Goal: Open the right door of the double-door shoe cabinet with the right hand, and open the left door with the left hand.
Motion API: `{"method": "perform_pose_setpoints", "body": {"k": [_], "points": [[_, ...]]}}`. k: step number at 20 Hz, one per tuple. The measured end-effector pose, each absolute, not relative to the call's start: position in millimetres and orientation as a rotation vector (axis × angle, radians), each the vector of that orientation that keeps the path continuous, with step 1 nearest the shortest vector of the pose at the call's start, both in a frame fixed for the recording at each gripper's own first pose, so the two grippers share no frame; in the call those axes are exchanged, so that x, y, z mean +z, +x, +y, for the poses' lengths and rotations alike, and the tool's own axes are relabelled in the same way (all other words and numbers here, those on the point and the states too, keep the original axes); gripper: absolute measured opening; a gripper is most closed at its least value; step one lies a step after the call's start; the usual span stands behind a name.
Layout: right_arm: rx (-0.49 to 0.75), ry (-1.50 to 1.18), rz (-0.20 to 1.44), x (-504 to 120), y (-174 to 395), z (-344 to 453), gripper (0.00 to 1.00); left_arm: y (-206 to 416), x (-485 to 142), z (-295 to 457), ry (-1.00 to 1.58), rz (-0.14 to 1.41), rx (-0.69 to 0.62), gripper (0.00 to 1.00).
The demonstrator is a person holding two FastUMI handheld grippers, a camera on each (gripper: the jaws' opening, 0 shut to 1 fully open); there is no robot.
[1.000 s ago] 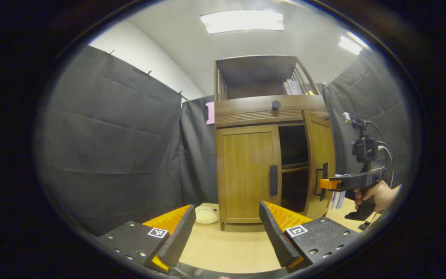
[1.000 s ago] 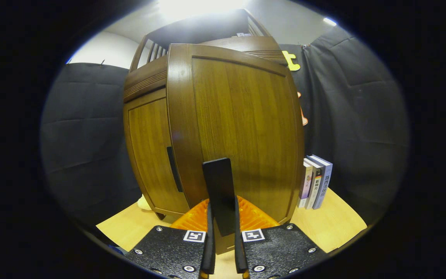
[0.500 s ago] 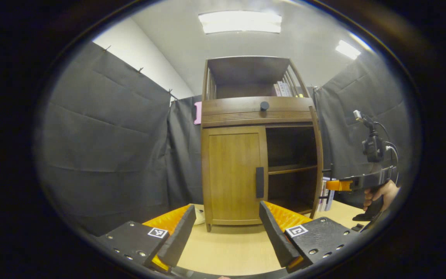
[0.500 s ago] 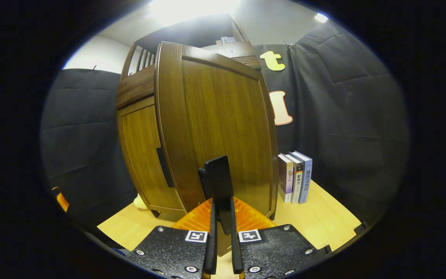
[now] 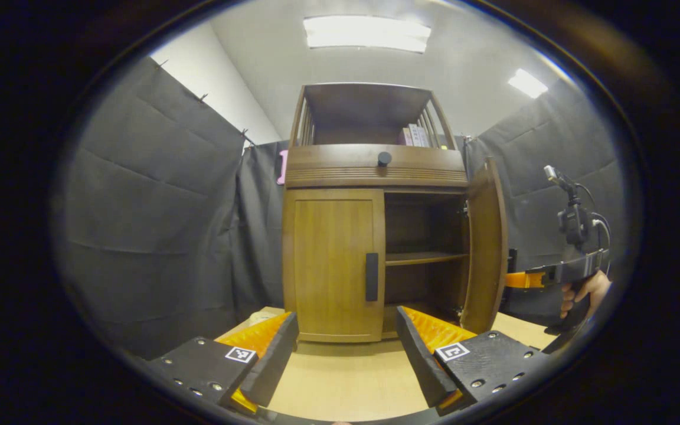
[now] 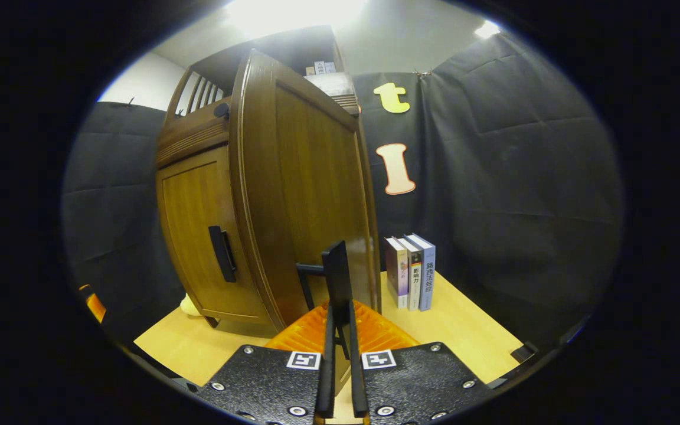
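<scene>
Wooden right door (image 5: 484, 248) ajar, flat black handle (image 6: 337, 277).

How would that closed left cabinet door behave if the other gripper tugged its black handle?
The left door looks like rigid wood, so it would probably swing stiffly on its hinges, as the right door did. Its handle is a narrow upright bar, likely easy to pinch. The cabinet looks heavy enough not to tip.
</scene>
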State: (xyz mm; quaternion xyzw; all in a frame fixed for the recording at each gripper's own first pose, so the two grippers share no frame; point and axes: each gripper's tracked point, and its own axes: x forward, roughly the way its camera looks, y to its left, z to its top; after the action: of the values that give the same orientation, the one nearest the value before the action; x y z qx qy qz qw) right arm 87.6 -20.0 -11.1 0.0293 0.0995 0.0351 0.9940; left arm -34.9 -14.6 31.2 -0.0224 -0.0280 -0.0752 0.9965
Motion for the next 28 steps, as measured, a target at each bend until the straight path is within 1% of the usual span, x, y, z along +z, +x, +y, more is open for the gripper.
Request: {"method": "perform_pose_setpoints", "body": {"k": [5, 10, 11, 12, 13, 15, 16, 17, 19, 23, 24, 25, 28], "points": [[-0.009, 0.069, 0.196, -8, 86, -56, 0.11, -14, 33, -37, -0.042, -0.049, -0.186, 0.94], [-0.084, 0.045, 0.156, 1, 69, -93, 0.09, -7, 29, -43, -0.031, -0.054, -0.206, 0.94], [-0.104, 0.035, 0.145, 4, 65, -102, 0.12, -6, 31, -47, -0.03, -0.055, -0.212, 0.94], [-0.12, 0.023, 0.134, 7, 59, -110, 0.04, -4, 34, -48, -0.029, -0.06, -0.216, 0.94], [-0.138, 0.017, 0.123, 10, 54, -117, 0.04, -1, 37, -50, -0.031, -0.068, -0.219, 0.94], [-0.105, 0.034, 0.118, 14, 44, -114, 0.07, 5, 38, -56, -0.042, -0.067, -0.225, 0.94], [-0.1, 0.025, 0.113, 17, 38, -113, 0.04, 9, 39, -59, -0.049, -0.066, -0.229, 0.94], [-0.103, 0.01, 0.099, 22, 33, -114, 0.06, 14, 44, -63, -0.054, -0.073, -0.235, 0.94], [-0.078, 0.005, 0.065, 33, 22, -104, 0.19, 27, 57, -68, -0.043, -0.099, -0.236, 0.94], [-0.034, 0.001, 0.046, 38, 4, -84, 0.77, 49, 72, -81, -0.031, -0.129, -0.243, 0.94], [-0.032, 0.004, 0.04, 39, 0, -80, 0.92, 56, 73, -81, -0.033, -0.132, -0.246, 1.0], [-0.027, 0.012, 0.035, 39, -5, -76, 0.96, 62, 74, -82, -0.034, -0.133, -0.247, 0.94], [-0.032, 0.028, 0.012, 36, -17, -70, 0.94, 90, 77, -86, -0.05, -0.145, -0.251, 0.94]]}}
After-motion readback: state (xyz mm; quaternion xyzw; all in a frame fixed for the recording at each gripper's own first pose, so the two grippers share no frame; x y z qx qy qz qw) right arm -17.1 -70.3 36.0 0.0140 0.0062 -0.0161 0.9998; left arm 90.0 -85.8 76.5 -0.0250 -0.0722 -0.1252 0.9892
